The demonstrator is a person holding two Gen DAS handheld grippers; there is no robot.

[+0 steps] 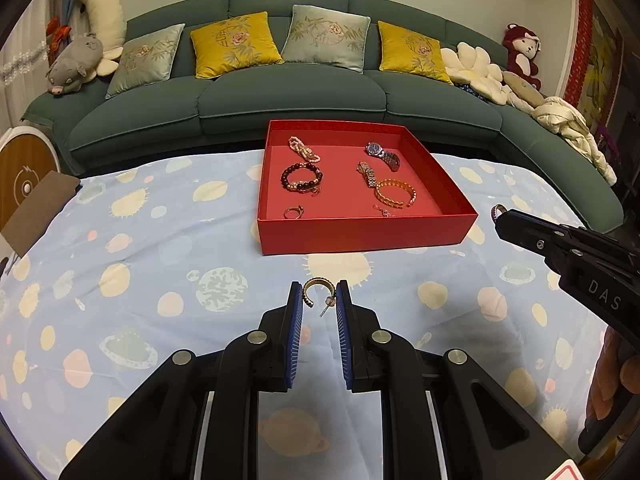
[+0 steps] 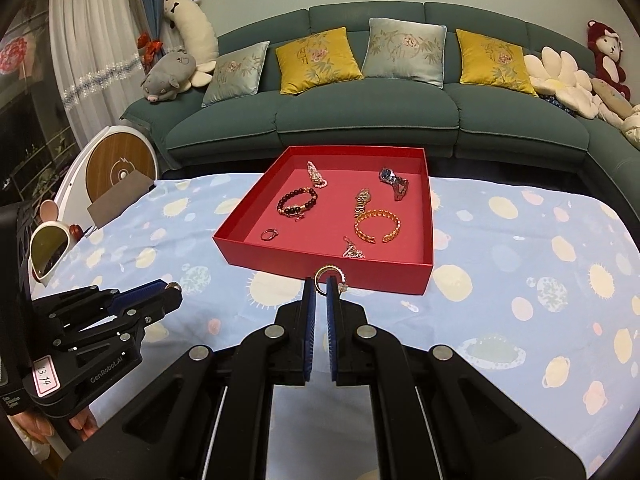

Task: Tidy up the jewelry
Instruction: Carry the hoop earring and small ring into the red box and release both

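Observation:
A gold hoop earring [image 1: 314, 290] with its post sits between the blue pads of my left gripper [image 1: 320, 291], which is shut on it above the patterned cloth. My right gripper [image 2: 321, 283] is shut on a second gold hoop earring [image 2: 328, 274], held just before the near wall of the red box [image 2: 320, 266]. In the left wrist view the right gripper [image 1: 499, 216] comes in from the right with its hoop at the tip. The box [image 1: 360, 236] holds a bead bracelet [image 1: 301, 178], a pearl strand [image 1: 304, 150], a ring [image 1: 293, 212], two watches and a gold bangle [image 1: 395, 193].
A light blue cloth with planet prints [image 2: 520, 300] covers the table. White-framed sunglasses [image 2: 48, 254] and a brown card [image 2: 120, 200] lie at its left edge. A green sofa [image 2: 360, 116] with cushions and plush toys stands behind the table.

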